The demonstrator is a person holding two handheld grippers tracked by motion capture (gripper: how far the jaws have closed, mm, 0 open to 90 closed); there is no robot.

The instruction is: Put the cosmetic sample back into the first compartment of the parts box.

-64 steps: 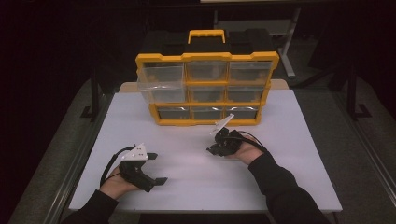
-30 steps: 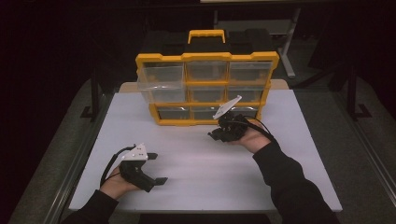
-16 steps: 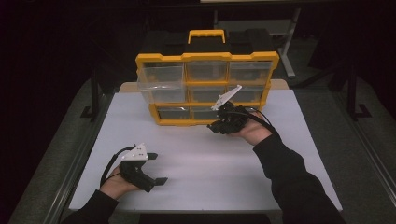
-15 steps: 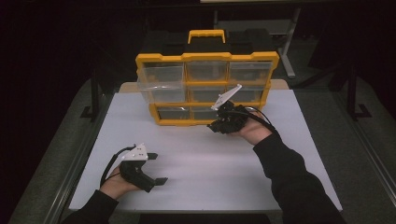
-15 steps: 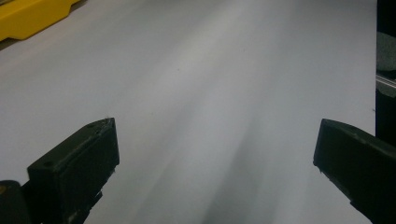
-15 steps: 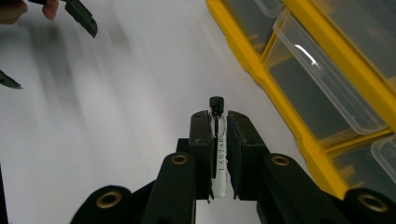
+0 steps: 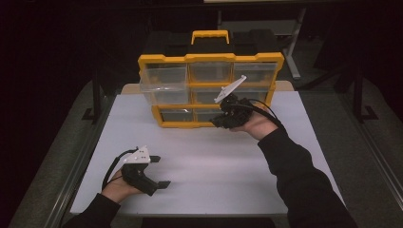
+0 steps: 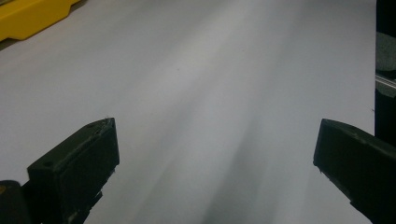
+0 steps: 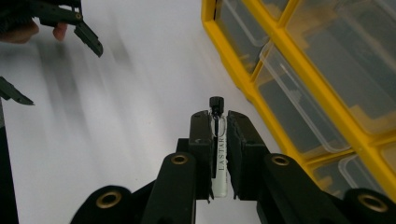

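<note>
While the room lay dark around it, the white table [image 7: 204,175] carried a yellow organizer [image 7: 209,88] at its far edge, the right gripper [image 7: 223,118] raised before its drawers. The left gripper [image 8: 215,172] showed bare tabletop between wide-spread jaws. The right gripper view alone revealed the load — a small vial [image 9: 218,154], black-capped, clamped upright between narrow jaws, just beside the organizer.
</note>
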